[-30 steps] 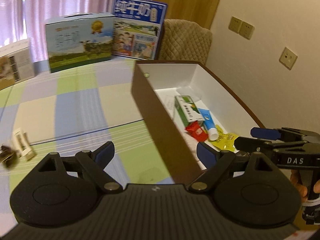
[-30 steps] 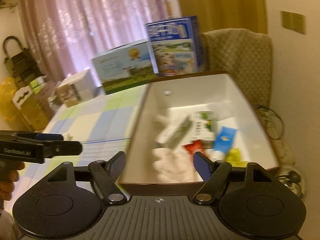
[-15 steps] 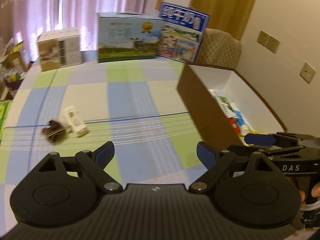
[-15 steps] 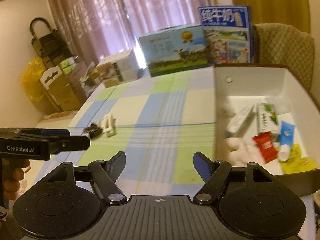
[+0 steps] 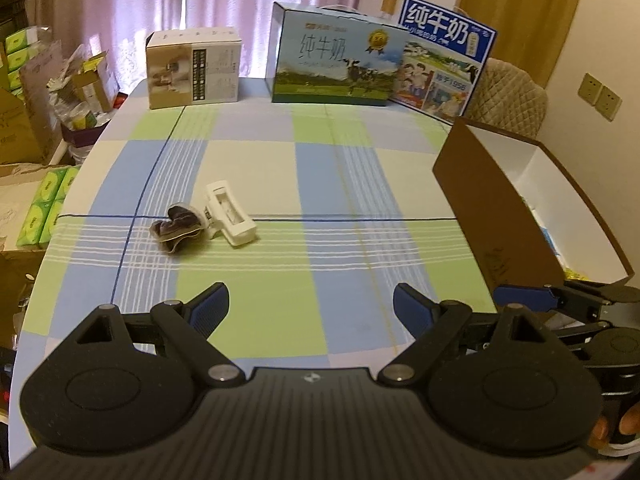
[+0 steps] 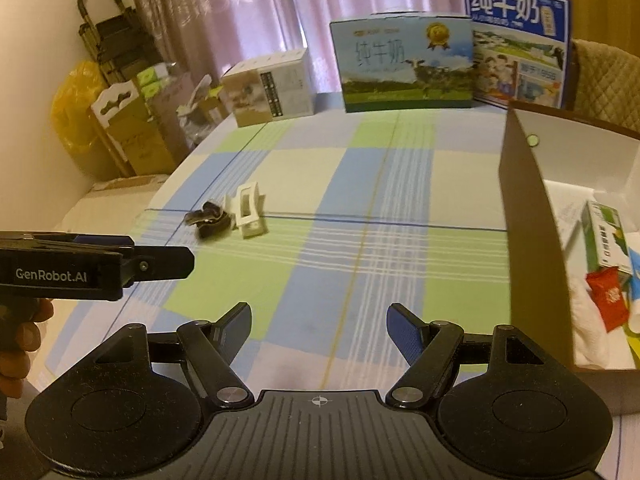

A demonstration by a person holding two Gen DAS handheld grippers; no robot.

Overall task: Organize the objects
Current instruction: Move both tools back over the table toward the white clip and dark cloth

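We see the left gripper (image 5: 311, 310) with its blue-padded fingers (image 5: 210, 307) spread wide and nothing between them, hovering above the near edge of the blue, green and cream checked tablecloth (image 5: 312, 176). The right gripper (image 6: 319, 322) is spread just as wide and empty too, held above the same near edge, beside the left one. In the right wrist view the left gripper shows side-on at the left, a hand (image 6: 16, 340) around its grip.

Out on the cloth, toward its left side and well apart from both grippers, a small dark crumpled packet (image 5: 176, 227) lies touching a white plastic rectangular clip (image 5: 230, 214). Along the right edge stands the open brown cardboard box with a white inside (image 5: 492, 216); in it we make out a green-and-white carton (image 6: 606, 236) and a red sachet (image 6: 608, 298). At the far edge stand a beige carton (image 5: 194, 68) and two blue milk cartons (image 5: 340, 56).
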